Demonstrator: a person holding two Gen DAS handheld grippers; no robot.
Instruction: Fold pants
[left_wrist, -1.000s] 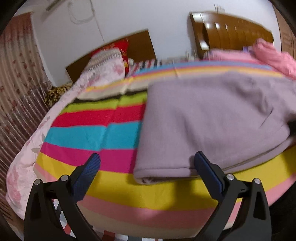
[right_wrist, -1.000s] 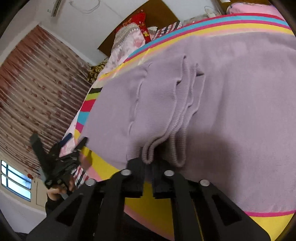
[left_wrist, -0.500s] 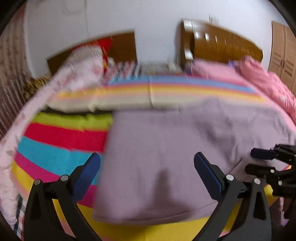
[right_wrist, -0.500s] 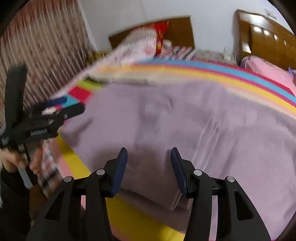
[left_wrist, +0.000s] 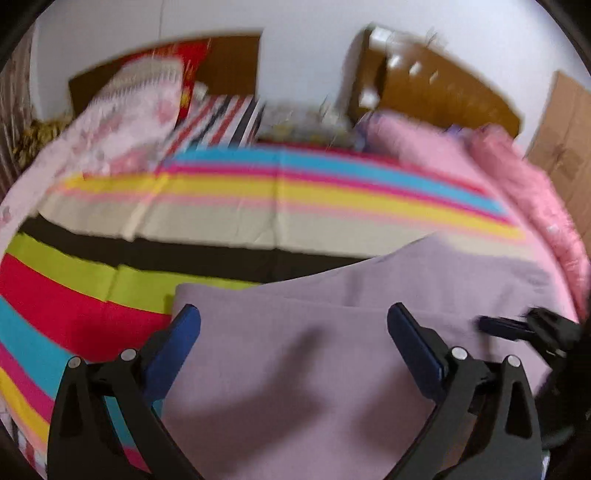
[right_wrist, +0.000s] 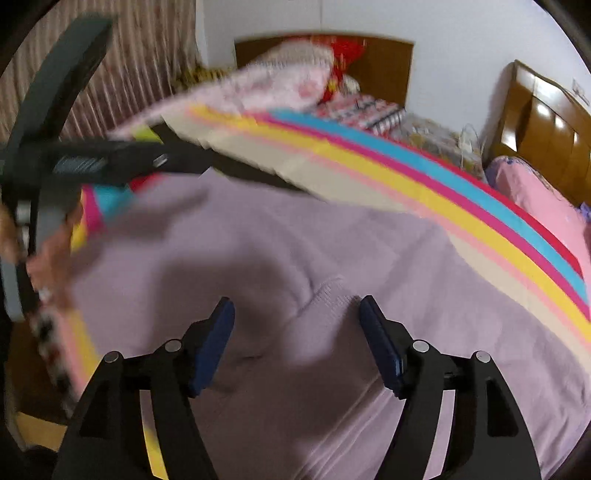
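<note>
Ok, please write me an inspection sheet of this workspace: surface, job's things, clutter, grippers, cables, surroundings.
Surface: bed with striped cover.
Job's things: lilac pants lying folded on the cover.
Clutter: floral quilt, pink quilt.
Grippers: left gripper open, nothing between its pads; right gripper open, jaws just opened, over the pants, not gripping.
Cables: thin white cord by the headboard, blurred.
Surroundings: wooden headboard, curtain, white wall.

Beyond my tongs I see a striped bedsheet (left_wrist: 258, 199), floral quilt (left_wrist: 122, 122) far left, wooden headboard (left_wrist: 443, 92) far right.
</note>
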